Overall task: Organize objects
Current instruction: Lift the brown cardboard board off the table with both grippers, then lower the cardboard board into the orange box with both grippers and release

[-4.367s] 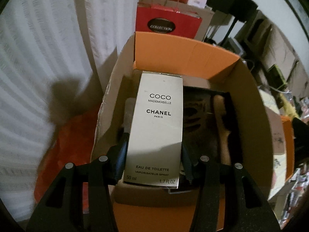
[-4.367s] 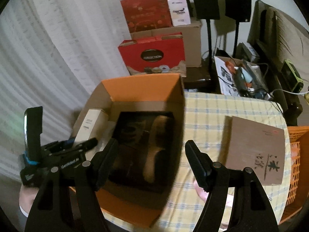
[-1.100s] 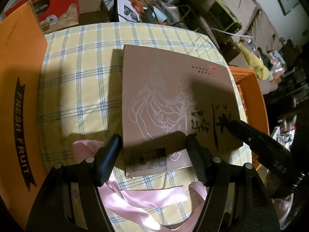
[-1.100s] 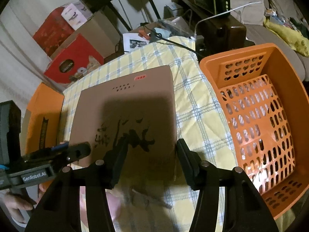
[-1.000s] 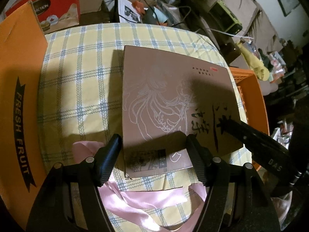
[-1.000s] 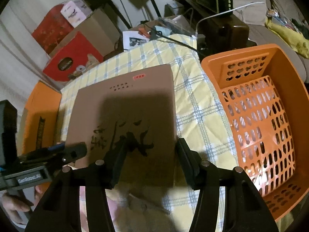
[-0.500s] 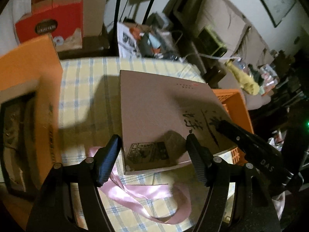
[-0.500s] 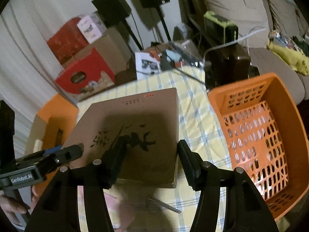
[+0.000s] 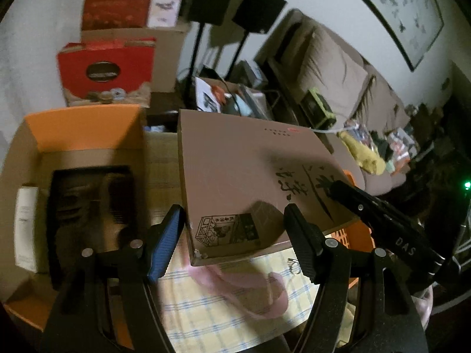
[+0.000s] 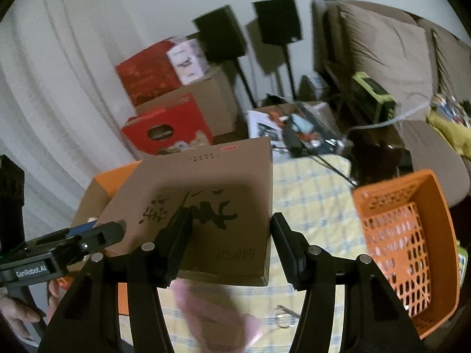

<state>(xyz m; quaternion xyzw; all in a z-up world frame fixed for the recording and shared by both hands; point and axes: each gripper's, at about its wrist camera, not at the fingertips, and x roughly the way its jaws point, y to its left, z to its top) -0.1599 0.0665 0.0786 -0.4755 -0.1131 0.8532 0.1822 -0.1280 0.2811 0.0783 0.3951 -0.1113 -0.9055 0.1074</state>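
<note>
A flat brown box (image 9: 250, 170) with black calligraphy hangs tilted above the checked tablecloth (image 10: 309, 200), carried between both grippers. My left gripper (image 9: 232, 220) has its near-left corner. The blue-padded finger (image 9: 164, 241) presses the box's left side and the other finger crosses its near edge. My right gripper (image 10: 229, 220) has the near-right corner (image 10: 256, 259), its right finger (image 10: 282, 241) against the box's right side. To the left, the open orange carton (image 9: 82, 126) holds a black tray (image 9: 88, 206) and a white perfume box (image 9: 26, 226).
A pink ribbon (image 9: 235, 282) and a small metal ring (image 10: 282, 320) lie on the cloth under the box. An orange perforated basket (image 10: 406, 235) stands at the table's right. Red gift boxes (image 10: 167, 129), speakers on stands (image 10: 276, 20) and a sofa (image 10: 382, 53) are behind.
Both grippers have risen together with the brown box, which has left the tablecloth. The ribbon stayed on the table. Both views have tilted up towards the room.
</note>
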